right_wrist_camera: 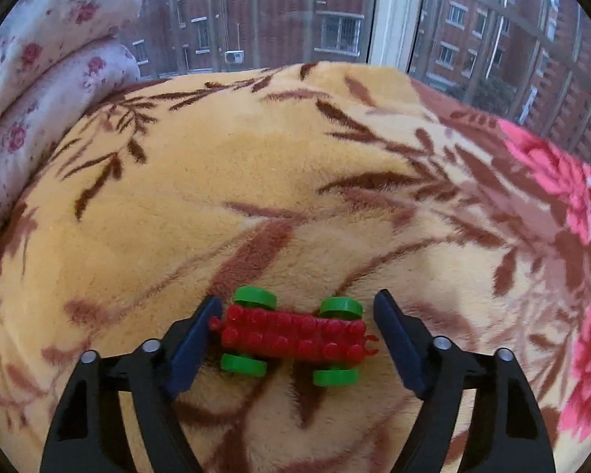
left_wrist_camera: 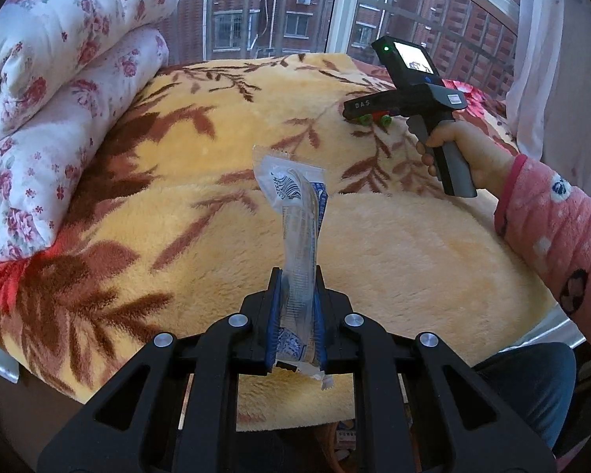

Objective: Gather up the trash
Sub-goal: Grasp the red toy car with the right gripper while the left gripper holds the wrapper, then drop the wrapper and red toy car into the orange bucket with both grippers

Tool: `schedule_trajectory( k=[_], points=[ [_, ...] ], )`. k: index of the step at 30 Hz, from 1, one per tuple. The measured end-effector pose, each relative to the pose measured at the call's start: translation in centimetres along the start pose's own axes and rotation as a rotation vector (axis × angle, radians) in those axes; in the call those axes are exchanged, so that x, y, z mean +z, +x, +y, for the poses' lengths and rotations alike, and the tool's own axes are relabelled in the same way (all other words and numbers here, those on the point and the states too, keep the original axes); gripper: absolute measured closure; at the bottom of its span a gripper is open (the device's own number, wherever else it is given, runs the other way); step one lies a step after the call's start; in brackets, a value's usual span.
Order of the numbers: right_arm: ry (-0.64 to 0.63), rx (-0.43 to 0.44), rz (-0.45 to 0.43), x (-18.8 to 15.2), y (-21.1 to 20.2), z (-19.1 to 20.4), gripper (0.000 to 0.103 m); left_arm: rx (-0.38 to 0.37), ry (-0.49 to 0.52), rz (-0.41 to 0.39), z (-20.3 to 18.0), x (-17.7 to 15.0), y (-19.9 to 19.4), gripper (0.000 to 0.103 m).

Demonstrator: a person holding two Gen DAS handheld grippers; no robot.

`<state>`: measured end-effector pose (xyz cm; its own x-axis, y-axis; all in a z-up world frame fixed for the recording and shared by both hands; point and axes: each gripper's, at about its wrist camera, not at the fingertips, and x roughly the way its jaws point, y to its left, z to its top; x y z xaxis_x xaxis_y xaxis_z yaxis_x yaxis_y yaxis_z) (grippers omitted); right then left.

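Note:
My left gripper is shut on a clear plastic wrapper with blue print. The wrapper stands up from the jaws above the blanket, and its torn end hangs out behind the pads. A red brick toy car with green wheels lies on the blanket between the jaws of my right gripper. That gripper is open: the left pad sits almost against the car's end, and the right pad stands a gap away. In the left wrist view the right gripper is tipped down over the toy car, held by a hand.
A yellow plush blanket with brown leaves and pink flowers covers the bed. A folded floral quilt is stacked at the left. A barred window runs behind the bed. A pink sleeve reaches in from the right.

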<state>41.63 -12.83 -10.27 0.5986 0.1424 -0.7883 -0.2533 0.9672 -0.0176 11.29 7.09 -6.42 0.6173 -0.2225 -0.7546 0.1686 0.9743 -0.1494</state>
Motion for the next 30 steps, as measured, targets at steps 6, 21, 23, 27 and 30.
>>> schedule_trajectory(
  k=[6, 21, 23, 27, 30],
  points=[
    [0.023, -0.006, -0.015, -0.5, -1.2, -0.1, 0.029, -0.008, -0.011, -0.006, 0.2, -0.2, -0.6, 0.089],
    [0.001, 0.049, -0.114, -7.4, -15.7, 1.3, 0.029, -0.037, 0.035, -0.051, -2.9, -1.6, -4.7, 0.089],
    [-0.001, 0.065, -0.112, -9.6, -18.1, 1.6, 0.029, -0.041, 0.049, -0.055, -3.7, -2.1, -5.3, 0.089],
    [0.0, 0.094, -0.106, -13.9, -21.6, 2.0, 0.029, -0.052, 0.075, -0.05, -5.1, -3.2, -5.9, 0.089],
    [-0.014, 0.104, -0.1, -17.2, -23.9, 2.2, 0.029, -0.066, 0.091, -0.035, -6.2, -4.2, -6.0, 0.089]
  ],
)
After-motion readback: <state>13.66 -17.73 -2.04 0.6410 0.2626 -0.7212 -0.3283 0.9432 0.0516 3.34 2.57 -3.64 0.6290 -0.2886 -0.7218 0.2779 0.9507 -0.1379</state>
